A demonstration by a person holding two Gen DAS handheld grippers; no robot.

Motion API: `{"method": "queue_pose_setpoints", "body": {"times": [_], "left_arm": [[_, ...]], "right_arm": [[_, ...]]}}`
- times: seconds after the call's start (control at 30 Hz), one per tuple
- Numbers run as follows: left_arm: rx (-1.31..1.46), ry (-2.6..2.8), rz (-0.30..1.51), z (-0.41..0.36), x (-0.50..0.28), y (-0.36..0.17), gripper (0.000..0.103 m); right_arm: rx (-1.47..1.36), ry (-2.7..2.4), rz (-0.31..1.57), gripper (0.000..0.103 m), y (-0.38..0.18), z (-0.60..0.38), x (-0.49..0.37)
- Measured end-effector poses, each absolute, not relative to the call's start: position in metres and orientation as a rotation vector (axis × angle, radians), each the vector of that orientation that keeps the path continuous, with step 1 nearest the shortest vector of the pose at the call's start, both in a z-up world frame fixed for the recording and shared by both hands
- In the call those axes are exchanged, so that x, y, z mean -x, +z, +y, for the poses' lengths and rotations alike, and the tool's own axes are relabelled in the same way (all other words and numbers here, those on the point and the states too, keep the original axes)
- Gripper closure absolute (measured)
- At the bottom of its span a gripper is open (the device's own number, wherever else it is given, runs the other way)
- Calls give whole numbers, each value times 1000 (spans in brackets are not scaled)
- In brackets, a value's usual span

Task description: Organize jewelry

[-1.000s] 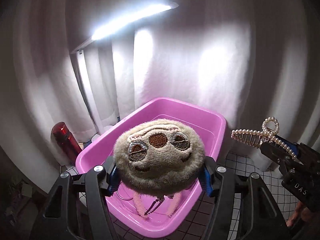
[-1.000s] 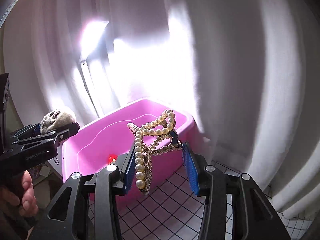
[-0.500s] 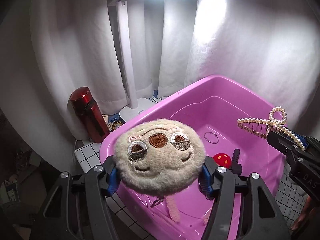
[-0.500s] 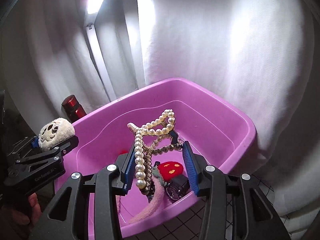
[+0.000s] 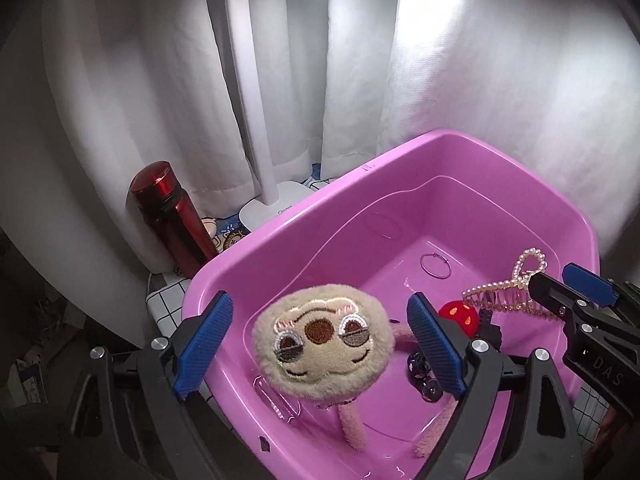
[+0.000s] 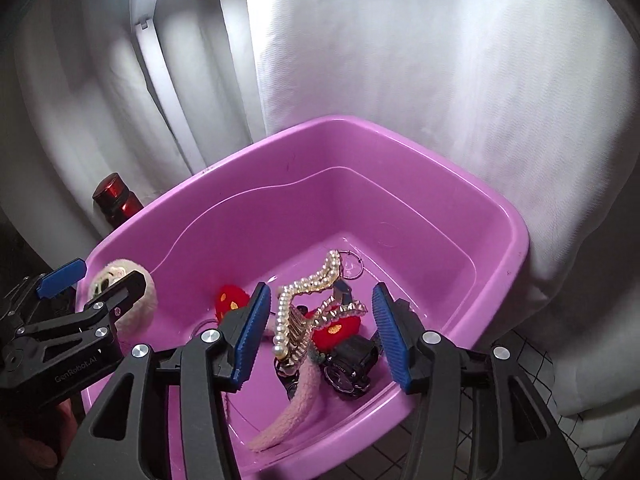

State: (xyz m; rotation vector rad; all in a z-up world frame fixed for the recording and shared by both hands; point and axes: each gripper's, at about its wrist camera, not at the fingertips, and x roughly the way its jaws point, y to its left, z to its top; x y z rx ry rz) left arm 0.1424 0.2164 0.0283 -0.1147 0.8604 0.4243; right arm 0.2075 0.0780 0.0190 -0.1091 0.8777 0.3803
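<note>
A pink plastic tub holds the jewelry. My left gripper is open over its near left part; the plush sloth-face charm lies between the spread jaws, free of them, and shows at the left in the right wrist view. My right gripper is open over the tub's near right part; the pearl hair claw sits between its jaws, not pinched. Below it lie a red charm, a black watch and a thin ring.
A red metal bottle stands left of the tub. A white lamp post and base stand behind it. White curtains hang all around the back. The tub rests on a white grid-pattern cloth.
Both grippers dropped closer into the tub and opened. The sloth charm and the pearl hair claw are no longer clamped and have fallen toward the tub's floor.
</note>
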Motion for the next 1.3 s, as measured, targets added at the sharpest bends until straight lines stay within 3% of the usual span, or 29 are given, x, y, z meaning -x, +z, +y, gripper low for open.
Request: {"method": "queue_pose_setpoints", "body": {"times": [1.3], "left_arm": [[114,474,895,212,-117,36,8]], "right_arm": [[146,332,790,43,40,67,-167]]}}
